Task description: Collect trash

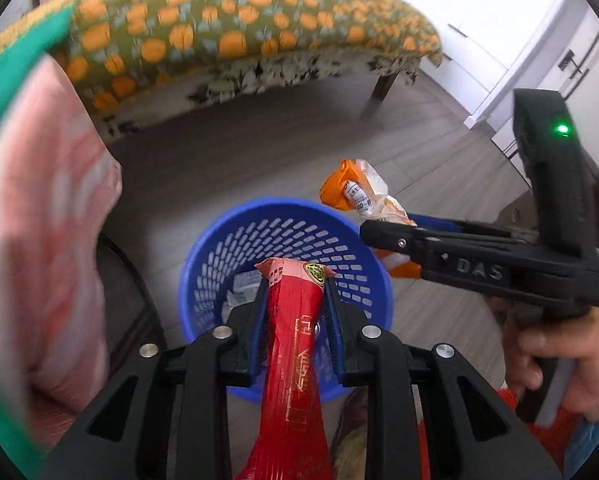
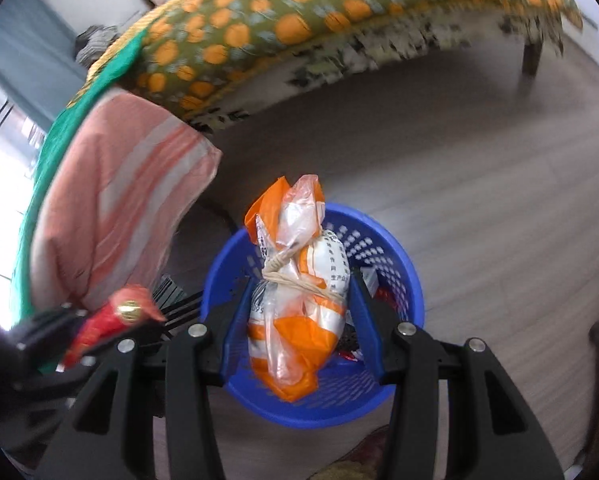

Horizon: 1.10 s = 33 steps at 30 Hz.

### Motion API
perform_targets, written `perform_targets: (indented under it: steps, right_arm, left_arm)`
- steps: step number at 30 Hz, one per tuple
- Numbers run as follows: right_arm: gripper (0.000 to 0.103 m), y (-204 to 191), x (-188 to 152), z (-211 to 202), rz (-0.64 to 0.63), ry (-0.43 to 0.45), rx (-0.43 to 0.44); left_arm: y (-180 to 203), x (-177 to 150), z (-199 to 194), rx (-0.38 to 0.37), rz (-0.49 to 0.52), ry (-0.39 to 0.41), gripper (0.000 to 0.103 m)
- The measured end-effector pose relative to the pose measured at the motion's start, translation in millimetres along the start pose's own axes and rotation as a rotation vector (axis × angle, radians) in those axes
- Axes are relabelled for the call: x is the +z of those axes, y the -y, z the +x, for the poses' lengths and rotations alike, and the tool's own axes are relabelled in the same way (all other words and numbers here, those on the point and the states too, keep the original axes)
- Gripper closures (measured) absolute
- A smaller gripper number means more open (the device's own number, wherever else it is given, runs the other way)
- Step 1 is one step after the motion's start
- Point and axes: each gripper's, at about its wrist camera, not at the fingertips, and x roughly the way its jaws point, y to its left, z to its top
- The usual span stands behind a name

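A blue perforated basket point(image 1: 259, 232) stands on the floor below both grippers. My left gripper point(image 1: 293, 280) is shut on a long red wrapper point(image 1: 295, 340), whose top end with a gold seal pokes out over the basket's mouth. To its right, my right gripper point(image 1: 365, 232) is shut on a knotted orange-and-white plastic bag point(image 1: 355, 192) near the basket's rim. In the right wrist view the right gripper point(image 2: 299, 280) grips that bag point(image 2: 299, 312) directly above the basket point(image 2: 403, 272). The red wrapper point(image 2: 99, 328) shows blurred at the lower left.
A low bed with a green cover dotted orange point(image 1: 239, 20) curves across the back. A pink striped cloth point(image 1: 39, 220) hangs at the left. Grey wooden floor point(image 1: 279, 152) lies around the basket. White cabinet doors point(image 1: 499, 40) stand at right. Some trash point(image 2: 383, 292) lies inside the basket.
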Motion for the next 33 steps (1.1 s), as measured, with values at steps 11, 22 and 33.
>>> perform_targets:
  steps: [11, 22, 33]
  right_arm:
    - [0.006, 52.4, -21.6, 15.3, 0.255, -0.021, 0.038]
    - [0.005, -9.8, -51.0, -152.0, 0.022, 0.328, -0.306]
    - [0.005, -33.2, -145.9, -203.7, 0.046, 0.477, -0.201]
  left_arm:
    - [3.4, -3.1, -8.1, 0.018, -0.005, 0.095, 0.024]
    - [40.0, -55.5, -141.2, 0.092, 0.069, 0.329, 0.005]
    - [51.4, -88.3, -177.1, 0.173, 0.034, 0.354, 0.005]
